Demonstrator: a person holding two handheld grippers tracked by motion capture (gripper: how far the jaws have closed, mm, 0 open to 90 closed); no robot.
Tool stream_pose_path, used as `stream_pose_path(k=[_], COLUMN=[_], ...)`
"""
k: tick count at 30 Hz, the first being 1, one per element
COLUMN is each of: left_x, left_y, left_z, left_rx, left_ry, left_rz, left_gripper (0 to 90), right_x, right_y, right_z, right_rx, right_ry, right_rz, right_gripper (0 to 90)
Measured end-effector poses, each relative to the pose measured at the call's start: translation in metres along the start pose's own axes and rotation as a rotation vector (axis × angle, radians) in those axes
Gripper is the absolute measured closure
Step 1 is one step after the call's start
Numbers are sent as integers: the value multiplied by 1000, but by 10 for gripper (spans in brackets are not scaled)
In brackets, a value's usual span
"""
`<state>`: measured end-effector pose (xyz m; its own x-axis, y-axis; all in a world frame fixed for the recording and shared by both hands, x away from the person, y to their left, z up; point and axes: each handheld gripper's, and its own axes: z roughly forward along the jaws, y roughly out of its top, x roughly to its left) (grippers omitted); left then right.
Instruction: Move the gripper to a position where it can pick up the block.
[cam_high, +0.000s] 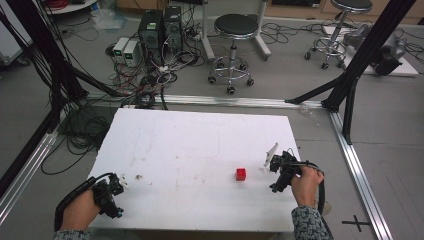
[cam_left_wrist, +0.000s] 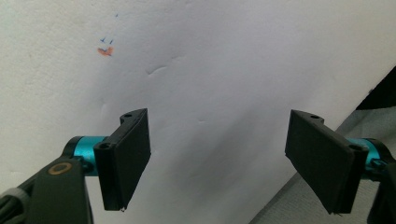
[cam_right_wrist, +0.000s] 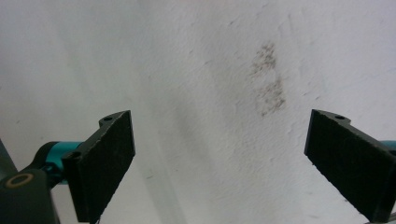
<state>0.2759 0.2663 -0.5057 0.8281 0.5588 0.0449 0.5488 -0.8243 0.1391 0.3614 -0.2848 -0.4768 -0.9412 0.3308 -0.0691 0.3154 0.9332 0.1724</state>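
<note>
White, scuffed flat tabletop (cam_high: 200, 145) carries a small red cube (cam_high: 241, 174). We find both the left gripper (cam_left_wrist: 217, 158) and right gripper (cam_right_wrist: 219, 163) with jaws spread, empty, cube apart from both.

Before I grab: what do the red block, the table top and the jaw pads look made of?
Red block: probably plastic or painted wood; solid, even red, too small to tell.
Table top: matte white board, perhaps foam or painted; dents, scuffs and stains show on it.
Pads: black, matte, finely textured, likely rubber or foam.
</note>
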Motion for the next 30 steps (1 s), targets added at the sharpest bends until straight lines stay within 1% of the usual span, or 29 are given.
stream_pose_path(k=[1, 2, 4, 6, 7, 11, 16, 19, 20, 21, 26, 27, 30], left_x=[0, 0, 0, 0, 0, 0, 0, 1, 1, 1, 1, 1, 1], left_y=[0, 0, 0, 0, 0, 0, 0, 0, 0, 0, 0, 0, 1], left_z=[0, 0, 0, 0, -1, -2, -1, -1, -1, -2, -1, -1, -1], left_rx=[0, 0, -2, -2, -1, -5, -11, -11, -11, -12, -14, -11, -10], left_ry=[0, 1, 2, 1, 1, 1, 1, -2, -2, -2, 0, -5, -4], left_rz=[0, 2, 1, 0, 2, -1, -4, -4, -4, -6, -5, -4, -3], left_gripper=[226, 226, 226, 226, 226, 226, 226, 226, 226, 226, 226, 226, 226], right_x=[-2, -2, -5, -5, -7, -8, -8, -8, -8, -9, -7, -7, -6], right_y=[3, 3, 10, 13, 20, 32, 49, 58, 60, 62, 68, 69, 72], right_z=[-1, -1, -3, -3, -3, -1, 3, 7, 8, 9, 16, 17, 20], right_rx=[3, 3, -1, 5, 7, 9, 11, 8, 8, 8, 19, 16, 13], right_ry=[1, 1, -2, -6, -8, -14, -20, -9, -4, -6, -5, -11, -9], right_rz=[-10, -10, -39, -45, -76, -118, -156, -164, -156, -168, -179, -189, -194], right_gripper=[78, 78, 78, 78, 78, 78, 78, 78, 78, 78, 78, 78, 78])
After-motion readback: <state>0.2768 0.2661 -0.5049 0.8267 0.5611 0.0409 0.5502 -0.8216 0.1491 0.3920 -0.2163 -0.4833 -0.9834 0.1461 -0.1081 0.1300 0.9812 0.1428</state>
